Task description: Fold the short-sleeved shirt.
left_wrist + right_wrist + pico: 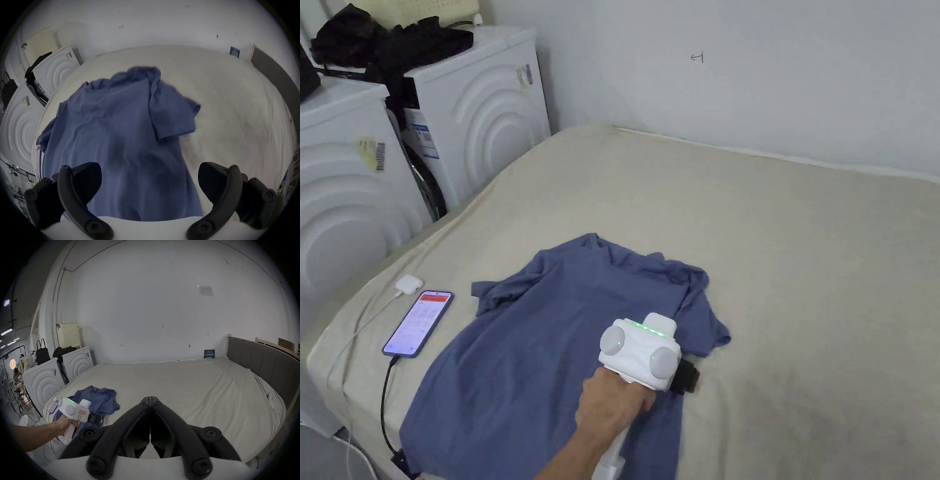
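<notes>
Beige-sheeted bed (787,250) against a white wall; items listed left to right.

Two white washing machines (481,106) at the bed's left side, dark clothing (394,37) heaped on top.

White charger (409,285) and phone (418,322), screen lit, on the sheet near the left edge, each with a cable attached.

Blue short-sleeved shirt (562,350), spread on the near left part of the bed, collar toward the wall, right sleeve rumpled, one hem corner just beside the phone.

Left hand (609,403), forearm reaching in from below, wrapped round the white grip of the left gripper (149,181); jaws spread wide, holding nothing, poised above the shirt's lower right side.

Right gripper (150,400), raised well to the right, pointing across the bare sheet toward the wall; jaw tips pressed together, nothing between them.
</notes>
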